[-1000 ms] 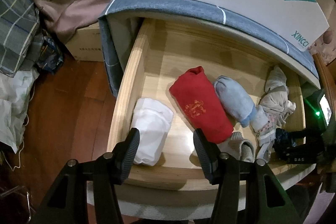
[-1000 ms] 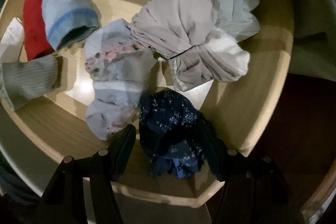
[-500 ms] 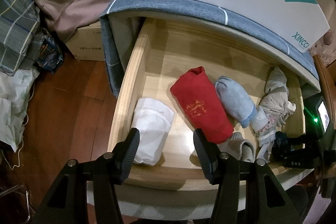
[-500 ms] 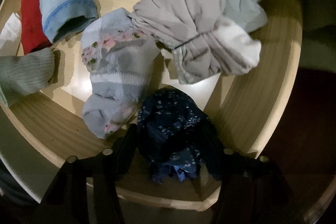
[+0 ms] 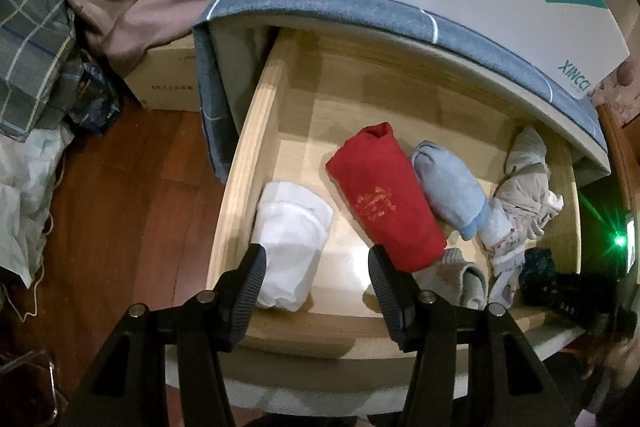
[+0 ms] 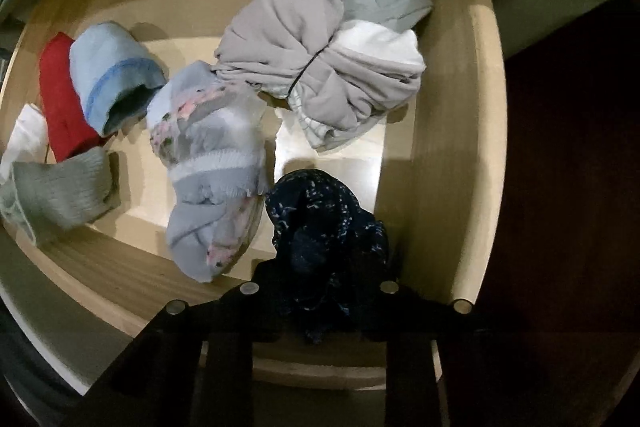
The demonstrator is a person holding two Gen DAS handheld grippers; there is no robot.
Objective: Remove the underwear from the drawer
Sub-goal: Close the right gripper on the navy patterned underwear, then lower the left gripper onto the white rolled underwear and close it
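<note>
Low in the right wrist frame, the right gripper [image 6: 320, 263] is clamped on the dark navy speckled underwear [image 6: 320, 223] at the lower right of the open wooden drawer [image 6: 448, 131] — beside a pale floral pair [image 6: 208, 155]. The left gripper [image 5: 316, 267] hangs spread apart — empty — over a white roll [image 5: 292, 243] at lower centre.
</note>
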